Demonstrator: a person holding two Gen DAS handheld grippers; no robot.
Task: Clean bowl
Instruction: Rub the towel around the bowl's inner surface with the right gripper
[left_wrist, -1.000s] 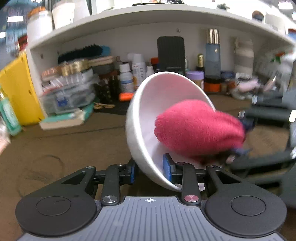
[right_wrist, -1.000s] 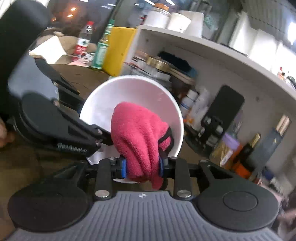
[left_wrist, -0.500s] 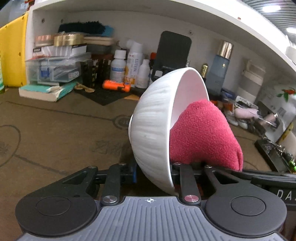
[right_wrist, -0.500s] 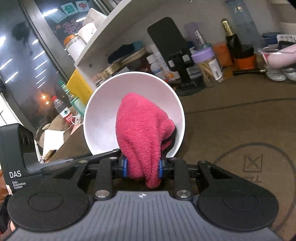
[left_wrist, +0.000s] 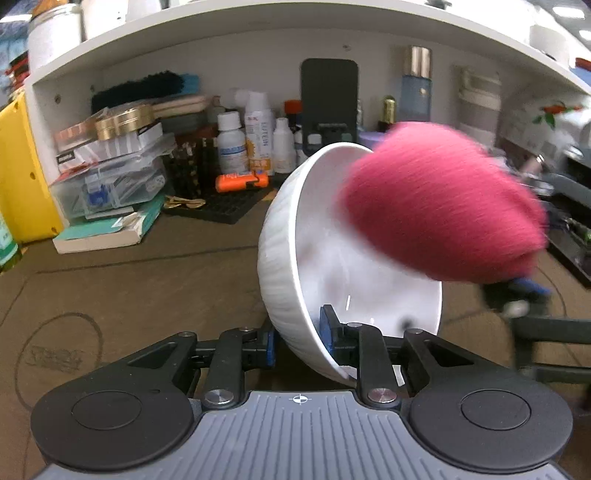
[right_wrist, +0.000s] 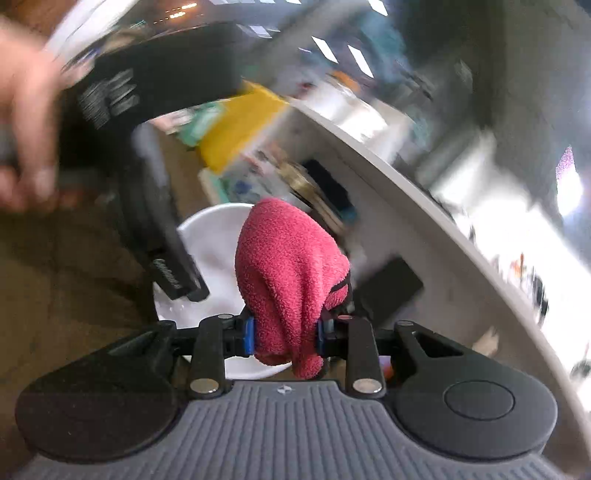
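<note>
The left gripper (left_wrist: 297, 338) pinches the tilted bowl's (left_wrist: 291, 258) lower rim above the table (left_wrist: 129, 288). The right gripper (right_wrist: 284, 338), clamped on a red cloth (right_wrist: 288, 266), presses it against the bowl's upper rim; shelf (left_wrist: 66, 66) clutter lies well behind.

Bare brown table (left_wrist: 110, 280) lies open to the left of the tilted bowl (left_wrist: 291, 258). Behind it, bottles (left_wrist: 255, 140) and stacked boxes (left_wrist: 110, 166) crowd the shelf (left_wrist: 258, 14); the red cloth (left_wrist: 439, 214) blocks the bowl's mouth
</note>
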